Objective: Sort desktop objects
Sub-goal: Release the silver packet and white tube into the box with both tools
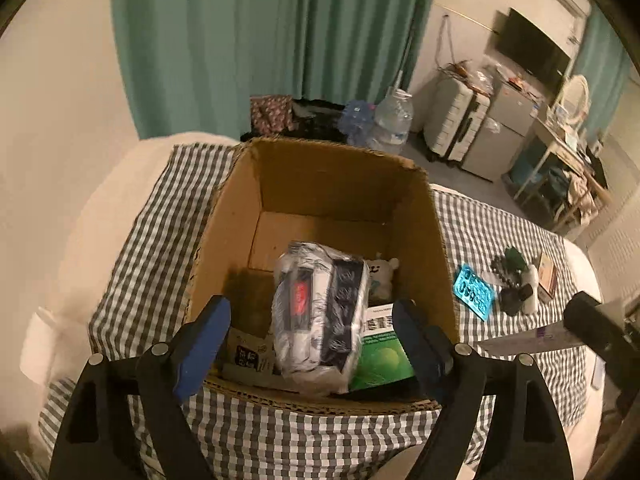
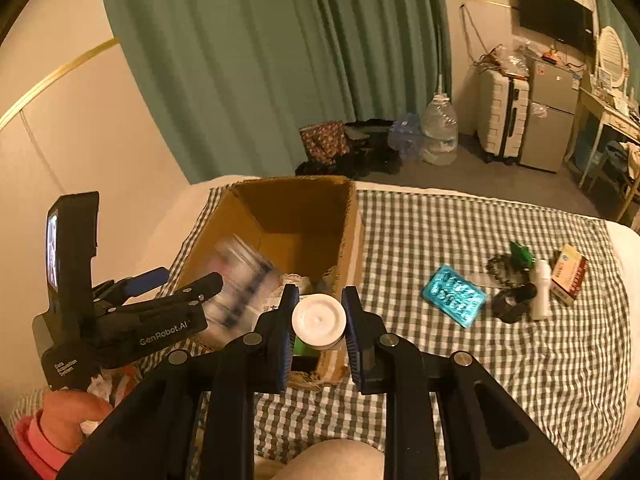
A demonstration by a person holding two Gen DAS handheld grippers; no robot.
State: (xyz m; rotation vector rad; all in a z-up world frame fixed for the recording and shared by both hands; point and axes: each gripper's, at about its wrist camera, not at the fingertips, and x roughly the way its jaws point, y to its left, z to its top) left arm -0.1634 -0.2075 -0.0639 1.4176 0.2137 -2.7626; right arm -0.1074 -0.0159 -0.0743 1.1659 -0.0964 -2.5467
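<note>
Box [image 1: 224, 216] mouth open above; packet [image 1: 320, 308] seemingly crowds floor.

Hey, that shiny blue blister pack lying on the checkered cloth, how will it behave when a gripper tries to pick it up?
The blue blister pack lies flat on the checkered cloth, so fingers probably struggle to get under its edge. Its glossy foil looks slippery and may slide if pushed. It appears thin, likely light and somewhat bendy, so a hard pinch could crease it.
</note>
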